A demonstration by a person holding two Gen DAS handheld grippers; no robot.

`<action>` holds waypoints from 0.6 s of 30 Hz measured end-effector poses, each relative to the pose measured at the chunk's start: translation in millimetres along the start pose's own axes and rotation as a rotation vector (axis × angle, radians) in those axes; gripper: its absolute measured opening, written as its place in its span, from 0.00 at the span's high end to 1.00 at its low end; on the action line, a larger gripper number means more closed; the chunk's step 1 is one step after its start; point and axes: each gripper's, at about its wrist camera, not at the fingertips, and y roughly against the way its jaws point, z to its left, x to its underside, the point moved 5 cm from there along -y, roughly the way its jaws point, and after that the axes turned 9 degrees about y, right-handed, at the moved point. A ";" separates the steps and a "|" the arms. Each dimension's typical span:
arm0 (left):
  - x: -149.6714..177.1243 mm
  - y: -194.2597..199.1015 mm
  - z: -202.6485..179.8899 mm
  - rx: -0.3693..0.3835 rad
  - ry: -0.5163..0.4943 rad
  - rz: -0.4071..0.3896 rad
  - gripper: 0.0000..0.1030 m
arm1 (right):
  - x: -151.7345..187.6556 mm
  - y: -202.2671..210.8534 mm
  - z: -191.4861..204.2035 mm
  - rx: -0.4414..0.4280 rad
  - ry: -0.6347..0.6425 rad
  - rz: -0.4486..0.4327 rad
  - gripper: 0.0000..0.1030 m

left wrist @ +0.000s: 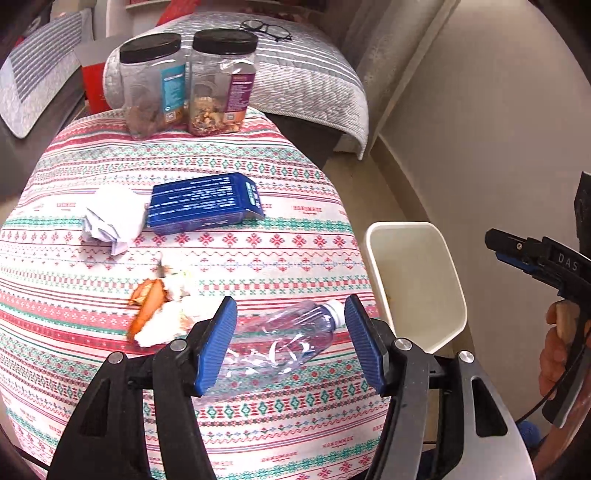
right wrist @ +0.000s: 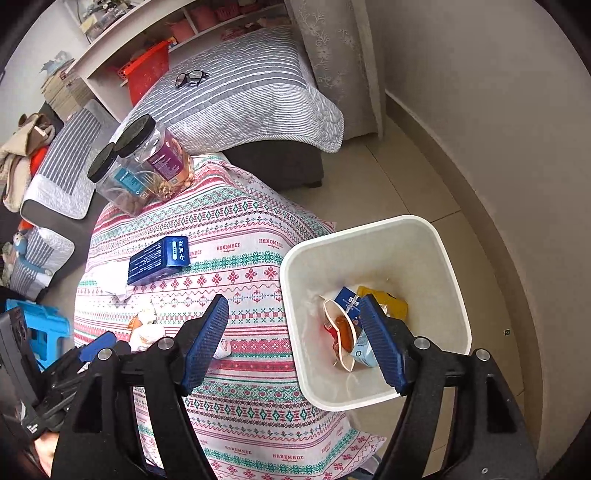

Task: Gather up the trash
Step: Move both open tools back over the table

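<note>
My left gripper (left wrist: 291,343) is open, its blue pads on either side of a crushed clear plastic bottle (left wrist: 284,339) that lies on the patterned tablecloth (left wrist: 258,166). An orange and white wrapper (left wrist: 159,314), a crumpled white paper (left wrist: 110,218) and a blue box (left wrist: 205,201) lie further back. The white trash bin (left wrist: 413,280) stands to the right of the table. My right gripper (right wrist: 295,343) is open and empty, above the table edge and the bin (right wrist: 436,258). The bin holds a blue carton (right wrist: 347,299), a yellow packet (right wrist: 388,301) and a red and white wrapper (right wrist: 341,332).
Two clear jars with black lids (left wrist: 188,85) stand at the far edge of the table. A sofa with a grey striped cover (left wrist: 303,74) and glasses (left wrist: 266,29) on it lies behind. The wall (left wrist: 480,129) is to the right of the bin.
</note>
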 end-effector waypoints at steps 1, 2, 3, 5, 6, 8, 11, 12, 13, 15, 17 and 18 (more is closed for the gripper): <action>-0.9 5.1 17.9 -0.036 0.015 0.004 0.41 | 0.4 -1.9 6.9 -0.008 0.015 0.005 0.31; 0.6 10.2 37.6 -0.066 0.025 0.006 0.41 | 0.6 -3.9 13.6 -0.017 0.030 0.011 0.31; -0.6 11.5 54.7 -0.089 0.032 0.002 0.41 | 1.3 -5.8 20.9 -0.027 0.045 0.016 0.31; -1.2 8.4 83.7 -0.114 0.057 -0.003 0.41 | 3.7 -11.4 35.5 -0.067 0.063 0.034 0.31; -1.5 6.7 96.6 -0.117 0.085 0.000 0.41 | 5.1 -15.1 41.9 -0.086 0.067 0.046 0.31; 2.0 0.6 108.9 -0.103 0.110 0.020 0.41 | 8.6 -23.1 57.1 -0.109 0.084 0.070 0.31; 11.8 -8.3 98.8 -0.080 0.052 0.057 0.41 | 12.1 -34.7 78.4 -0.108 0.114 0.097 0.31; 13.4 -13.8 92.5 -0.079 0.023 0.063 0.41 | 12.5 -37.5 84.7 -0.104 0.125 0.101 0.31; 14.9 -17.0 88.2 -0.082 0.000 0.064 0.41 | 12.9 -39.7 91.5 -0.102 0.137 0.105 0.31; 18.2 -28.3 80.4 -0.091 -0.045 0.077 0.41 | 14.6 -45.2 104.2 -0.107 0.158 0.116 0.31; 23.7 -37.7 72.6 -0.089 -0.085 0.099 0.42 | 16.2 -50.8 115.5 -0.104 0.182 0.126 0.31; 24.1 -43.1 69.3 -0.092 -0.101 0.106 0.43 | 16.8 -53.2 119.5 -0.098 0.192 0.129 0.31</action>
